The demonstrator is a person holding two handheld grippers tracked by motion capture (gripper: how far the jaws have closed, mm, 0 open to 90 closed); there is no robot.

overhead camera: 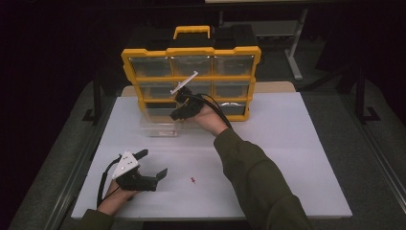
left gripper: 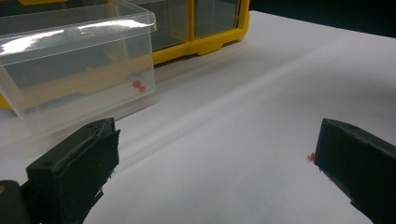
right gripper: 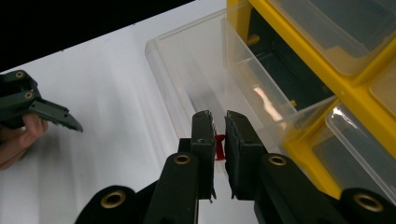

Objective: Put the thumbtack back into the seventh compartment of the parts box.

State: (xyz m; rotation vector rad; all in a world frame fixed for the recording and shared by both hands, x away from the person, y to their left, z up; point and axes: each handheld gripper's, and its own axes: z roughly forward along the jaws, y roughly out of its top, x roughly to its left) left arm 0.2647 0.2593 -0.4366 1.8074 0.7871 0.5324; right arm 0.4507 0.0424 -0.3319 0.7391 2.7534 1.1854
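Note:
My right gripper (overhead camera: 179, 113) hangs over the clear plastic drawer (overhead camera: 160, 125) that stands on the table in front of the yellow organizer (overhead camera: 191, 52). In the right gripper view its jaws (right gripper: 218, 117) are shut on a small red pushpin (right gripper: 220, 140) above that drawer (right gripper: 196, 70). Another red pushpin (left gripper: 138, 85) lies inside the drawer (left gripper: 79, 70). My left gripper (overhead camera: 154, 163) rests low at the front left, open with nothing between its jaws (left gripper: 217, 135). A third red pushpin (overhead camera: 193, 180) lies on the white table just right of it, beside one jaw (left gripper: 311, 156).
The organizer stands upright at the table's back edge with clear drawers in three rows; its lower left slot (right gripper: 280, 79) is open. The white tabletop (overhead camera: 287, 158) stretches to the right. My left gripper (right gripper: 42, 109) is at the left of the right gripper view.

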